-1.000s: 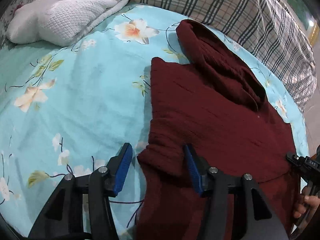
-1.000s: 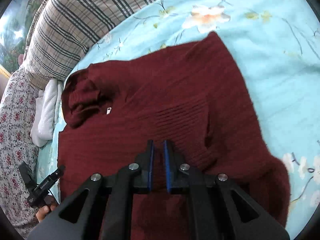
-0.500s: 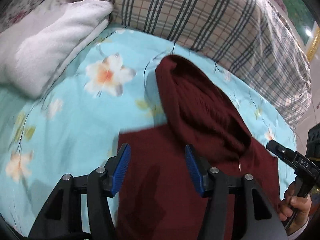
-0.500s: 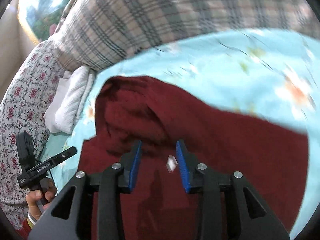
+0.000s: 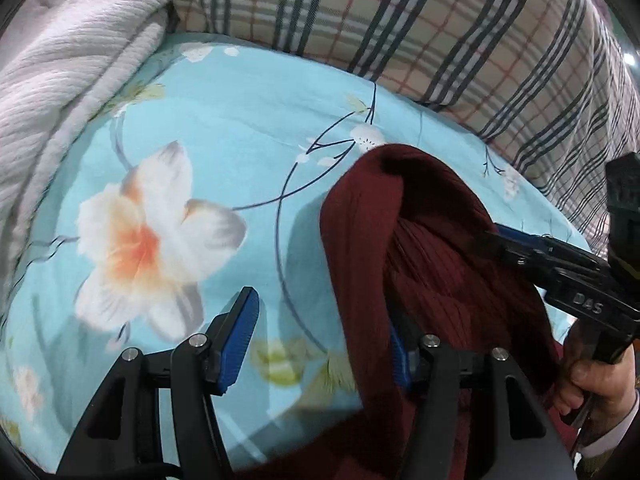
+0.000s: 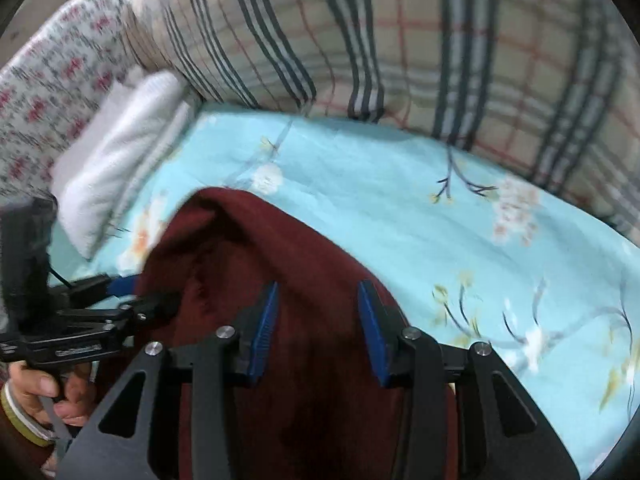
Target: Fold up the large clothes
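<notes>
A dark red knit sweater point(image 5: 400, 248) lies on a light blue floral bedsheet point(image 5: 224, 128), its ribbed collar end bunched toward the pillows. My left gripper point(image 5: 320, 332) is open at the collar's left edge; its right finger is partly hidden by the red knit. In the right wrist view the sweater point(image 6: 280, 264) fills the lower middle and my right gripper point(image 6: 316, 320) is open, its blue pads just over the collar end. The right gripper's fingertips point(image 5: 500, 240) touch the collar from the right in the left wrist view.
A plaid pillow point(image 5: 440, 32) lies along the far edge of the bed. A folded white towel point(image 5: 72, 80) lies at the far left. A floral pillow point(image 6: 52, 80) sits behind the towel. Bare sheet point(image 6: 500, 240) lies right of the sweater.
Both grippers have moved forward along the sweater from its body to the collar end near the pillows. The right gripper has gone from shut to open.
</notes>
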`<state>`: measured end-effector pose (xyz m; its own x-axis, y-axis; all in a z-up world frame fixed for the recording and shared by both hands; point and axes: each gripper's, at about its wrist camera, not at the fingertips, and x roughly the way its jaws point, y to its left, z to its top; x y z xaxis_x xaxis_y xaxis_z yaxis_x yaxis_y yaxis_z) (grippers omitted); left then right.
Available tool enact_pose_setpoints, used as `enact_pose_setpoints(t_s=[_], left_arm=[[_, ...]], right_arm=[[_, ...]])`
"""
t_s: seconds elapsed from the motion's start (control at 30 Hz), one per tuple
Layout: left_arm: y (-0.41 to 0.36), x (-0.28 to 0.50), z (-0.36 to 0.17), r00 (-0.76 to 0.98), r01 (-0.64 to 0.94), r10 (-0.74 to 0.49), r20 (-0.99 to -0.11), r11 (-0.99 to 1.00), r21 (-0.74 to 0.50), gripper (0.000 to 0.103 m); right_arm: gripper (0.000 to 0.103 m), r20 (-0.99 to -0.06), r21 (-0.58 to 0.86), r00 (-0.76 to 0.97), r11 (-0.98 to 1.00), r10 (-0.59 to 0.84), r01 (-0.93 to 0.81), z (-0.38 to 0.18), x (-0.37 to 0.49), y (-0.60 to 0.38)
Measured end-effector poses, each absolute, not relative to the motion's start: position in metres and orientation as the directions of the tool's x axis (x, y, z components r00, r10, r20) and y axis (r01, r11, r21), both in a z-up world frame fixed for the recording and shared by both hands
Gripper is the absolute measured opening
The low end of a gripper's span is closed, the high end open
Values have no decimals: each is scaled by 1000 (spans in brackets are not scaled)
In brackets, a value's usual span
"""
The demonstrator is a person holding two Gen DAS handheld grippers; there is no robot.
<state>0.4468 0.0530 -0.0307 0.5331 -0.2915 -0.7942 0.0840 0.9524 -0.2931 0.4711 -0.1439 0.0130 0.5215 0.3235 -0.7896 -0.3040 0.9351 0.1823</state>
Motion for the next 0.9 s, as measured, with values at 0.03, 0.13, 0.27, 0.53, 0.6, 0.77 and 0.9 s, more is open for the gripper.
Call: enact_pose_setpoints(t_s=[0.03,0.13,0.27,0.53,0.6,0.77,0.9], left_arm=[[50,450,-31,536,94,-288,-794,955,-283,49],[39,454,-26,539,152,-306,-785,952,-267,4],[27,429,14,628,195,-295,-720,956,-221,4],[-7,305,73,693,363,-415,-590,907,-212,5],[-19,273,62,674,389,-434,-597,896,-213,5],[-32,211,26,631,427,-452,-631,881,-204,5],[-35,184,-5,608,430,-422,-673,887,-169,6]], right_arm=[[17,-792,197,512,933,332,-302,10,474,-146],[4,-760,236,549,934,349,-267,19,463,-163],[4,-674,285,643,931,363,-227,62,417,-193],[3,-567,360,740,917,361,-172,109,263,-238],[4,-573,371,745,919,342,-136,97,221,-244],[3,-613,393,735,919,289,-33,54,150,-256],[4,-657,403,703,915,271,23,20,124,-250]])
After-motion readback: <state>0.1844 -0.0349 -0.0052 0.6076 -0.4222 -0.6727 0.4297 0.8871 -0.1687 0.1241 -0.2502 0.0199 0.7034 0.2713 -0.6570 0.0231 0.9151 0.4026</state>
